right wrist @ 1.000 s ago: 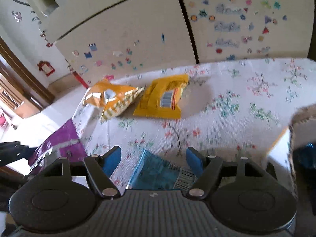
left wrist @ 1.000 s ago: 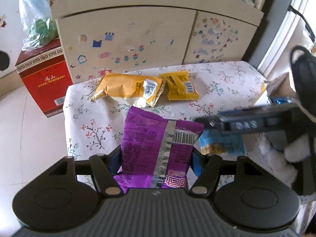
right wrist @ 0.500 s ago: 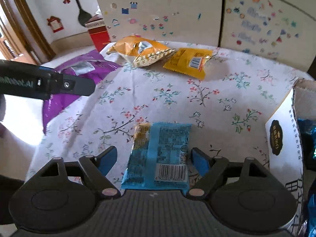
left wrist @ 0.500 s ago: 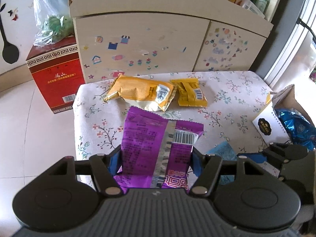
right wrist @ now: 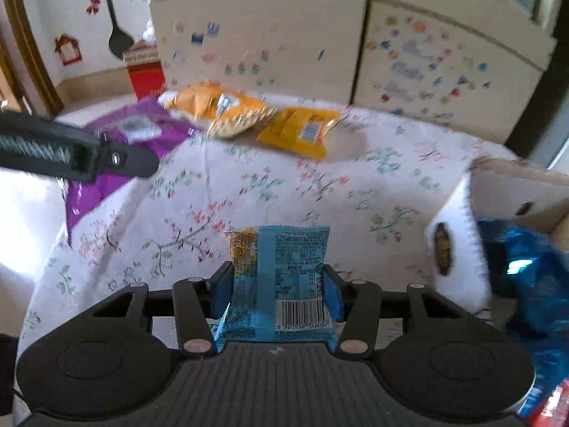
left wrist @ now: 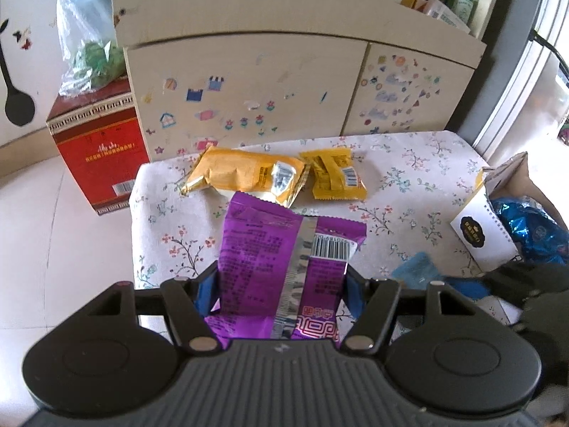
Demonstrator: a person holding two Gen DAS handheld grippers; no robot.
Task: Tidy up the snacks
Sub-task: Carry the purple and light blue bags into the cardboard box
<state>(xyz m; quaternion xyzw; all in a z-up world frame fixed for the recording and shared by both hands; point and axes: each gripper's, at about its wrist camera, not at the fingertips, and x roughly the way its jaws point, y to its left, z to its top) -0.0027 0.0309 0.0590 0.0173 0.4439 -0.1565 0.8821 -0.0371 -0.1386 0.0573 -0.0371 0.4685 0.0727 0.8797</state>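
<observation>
My left gripper (left wrist: 281, 284) is shut on a purple snack packet (left wrist: 284, 242) and holds it above the left part of the flowered tablecloth (left wrist: 409, 185). In the right wrist view that gripper (right wrist: 71, 149) shows from the side with the purple packet (right wrist: 142, 128) under it. The jaws of my right gripper (right wrist: 277, 284) are closing, and their blue pads (right wrist: 222, 291) press both sides of a small blue packet (right wrist: 284, 259) near the table's front edge. The same blue packet (left wrist: 416, 270) shows at the lower right of the left wrist view.
Two yellow packets (left wrist: 245, 174) (left wrist: 334, 178) lie at the back of the table. An open white box (left wrist: 476, 227) with shiny blue bags stands at the right edge. A cupboard with stickers (left wrist: 249, 82) rises behind, with a red carton (left wrist: 96, 142) on the floor to its left.
My right gripper has closed from wide open onto the blue packet, and its view has swung. The left gripper still holds the purple packet in much the same place.
</observation>
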